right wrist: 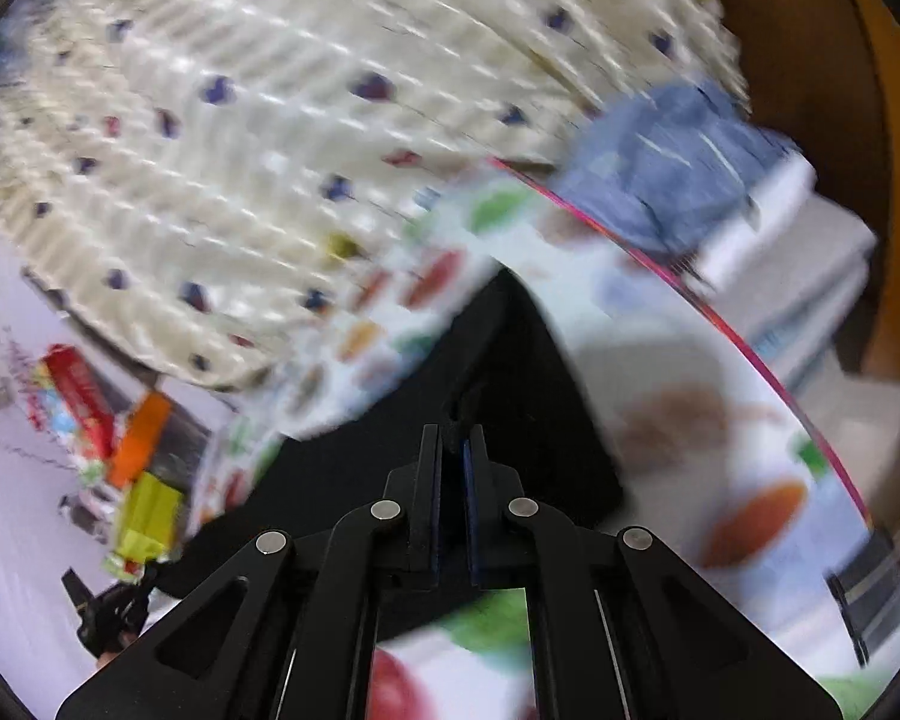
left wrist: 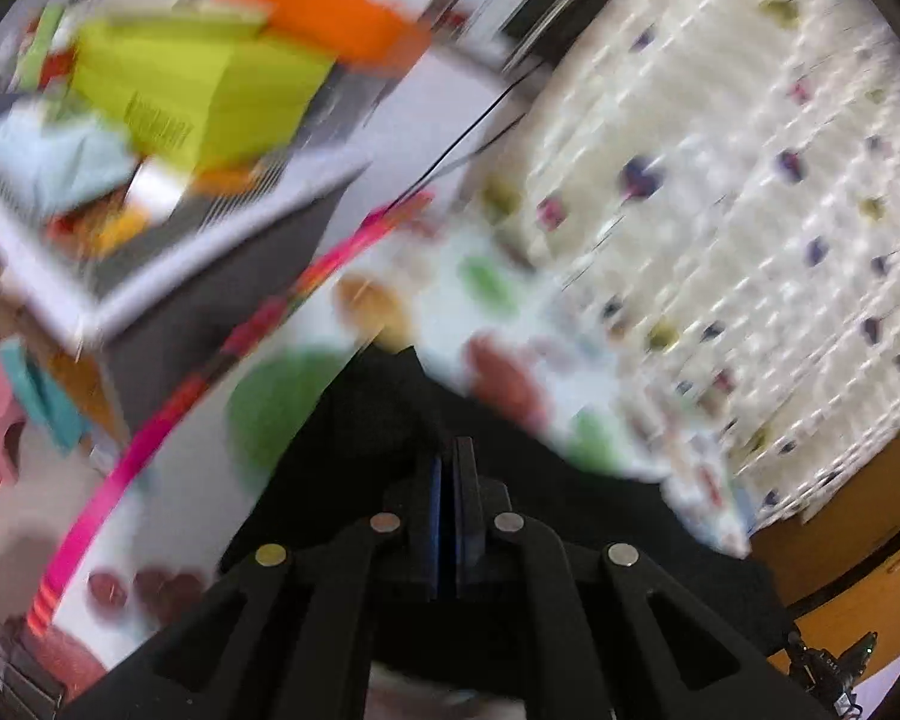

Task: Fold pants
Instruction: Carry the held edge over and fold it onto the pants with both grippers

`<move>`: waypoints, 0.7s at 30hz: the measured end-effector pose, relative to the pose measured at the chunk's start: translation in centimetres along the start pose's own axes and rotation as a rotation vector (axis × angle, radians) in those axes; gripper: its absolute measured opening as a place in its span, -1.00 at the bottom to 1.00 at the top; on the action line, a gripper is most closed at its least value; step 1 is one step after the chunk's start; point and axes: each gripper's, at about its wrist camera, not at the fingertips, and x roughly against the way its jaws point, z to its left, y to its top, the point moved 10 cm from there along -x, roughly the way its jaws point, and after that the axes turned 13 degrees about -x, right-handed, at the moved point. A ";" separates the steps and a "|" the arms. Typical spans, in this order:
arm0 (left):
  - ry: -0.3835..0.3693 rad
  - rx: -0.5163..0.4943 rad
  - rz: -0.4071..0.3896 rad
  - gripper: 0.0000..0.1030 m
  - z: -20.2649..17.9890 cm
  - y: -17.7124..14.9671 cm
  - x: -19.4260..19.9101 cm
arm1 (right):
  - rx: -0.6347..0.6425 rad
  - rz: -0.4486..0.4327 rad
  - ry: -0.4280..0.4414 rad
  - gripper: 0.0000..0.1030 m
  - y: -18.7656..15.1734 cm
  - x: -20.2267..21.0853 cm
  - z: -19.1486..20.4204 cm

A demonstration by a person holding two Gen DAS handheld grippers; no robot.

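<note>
1. Risk of slippage: black pants (left wrist: 390,420) pinched at one small point by each tool; thin bite, smooth cloth, both views smeared by motion. Likely cause of loss: a quick or uneven lift, the hanging weight pulling the cloth out from between the pads.
2. Risk of a crooked fold: two grips carried at unequal pace or height, so that edges land out of line. Hard to judge from here which part of the garment is held; corner shape visible only as a dark peak ahead of each tool.
3. Risk of snagging: fruit-print table cover (left wrist: 498,300) with pink edging directly beneath the cloth; possible drag of cover along with pants. Whether any cover is caught in either bite cannot be told.
4. Left gripper (left wrist: 448,462): jaws drawn together, no gap to speak of, clamped on a raised fold of the black pants.
5. Right gripper (right wrist: 453,441): jaws likewise closed, pinching a bunched edge of the black pants (right wrist: 510,372), cloth rising in a peak just beyond the tips.
6. Location of pants: spread over the fruit-print table cover (right wrist: 720,396), partly lifted at both pinch points; remainder draped below and behind the tools, largely hidden.
7. Surroundings: patterned white curtain (right wrist: 270,120) beyond the table, clutter of coloured boxes (left wrist: 210,78) to one side; well apart from the cloth.
</note>
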 end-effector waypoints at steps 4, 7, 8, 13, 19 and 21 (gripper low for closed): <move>0.023 0.034 0.083 -0.92 2.2 -3.5 -2.0 | -0.058 0.027 -0.037 -0.88 -0.4 -0.6 -2.6; 0.007 0.020 0.047 -0.92 1.5 -2.7 -0.8 | -0.006 0.003 -0.005 -0.88 0.1 0.1 -1.6; -0.001 0.009 0.027 -0.92 1.1 -2.3 -0.1 | 0.007 -0.004 0.013 -0.88 0.2 0.5 -1.0; -0.018 -0.005 -0.025 -0.92 0.6 -0.9 1.8 | 0.020 -0.017 0.048 -0.88 0.0 1.8 -0.7; 0.023 0.023 0.078 -0.92 2.6 -3.9 -1.1 | -0.082 0.046 -0.048 -0.88 -1.1 -1.5 -7.8; 0.015 0.028 0.067 -0.92 2.6 -4.0 -0.7 | -0.045 0.036 -0.051 -0.88 -1.0 -0.9 -7.0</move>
